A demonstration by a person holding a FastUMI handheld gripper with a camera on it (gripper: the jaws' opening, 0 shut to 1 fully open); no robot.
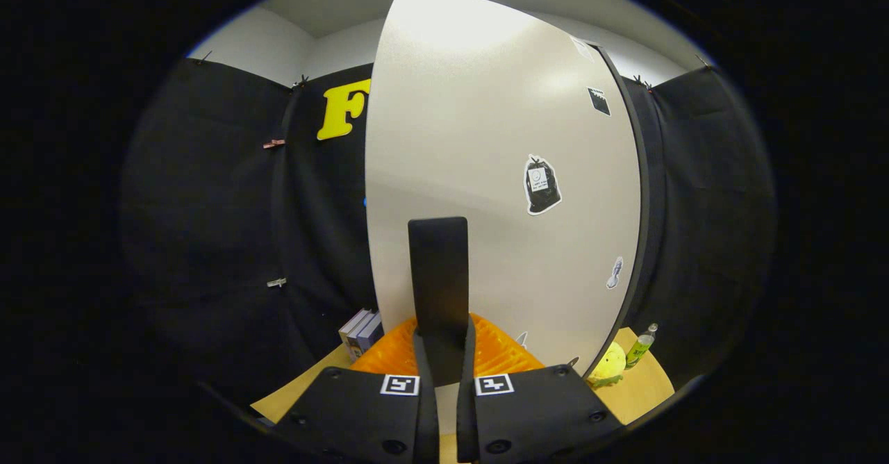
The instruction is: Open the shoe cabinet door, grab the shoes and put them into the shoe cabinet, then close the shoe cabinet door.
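The shoe cabinet door (486,172) is standing tall and upright straight ahead of the gripper (444,353), its long axis running vertically and its pale, matte face turned toward the camera. Its dark right-hand edge is curving down toward the tabletop (646,387), and the panel is appearing to swing out from that side, though the lens distortion is making the angle hard to judge. A flat black handle (438,276) is rising vertically from low on the door, and the two black fingers (421,374) are closing in on its lower end from either side, seemingly clenching it; each finger mount is carrying a small square black-and-white marker.

Just beyond the fingers, at the foot of the door, a ribbed orange object (389,353) is lying on the light wooden tabletop, and what it is cannot be told from here. To its left, a few books (361,332) are standing against the black cloth wall (208,207). To the right of the door's edge, a round yellow-green item (610,363) and a small green bottle (642,346) are sitting near each other on the table.

Several stickers are dotting the door: a black bag-shaped one (542,185) near the middle, a dark square (599,101) higher up, and a small pale one (615,272) lower right. Their printing is too small to read. Above the cloth, a white wall and ceiling are showing
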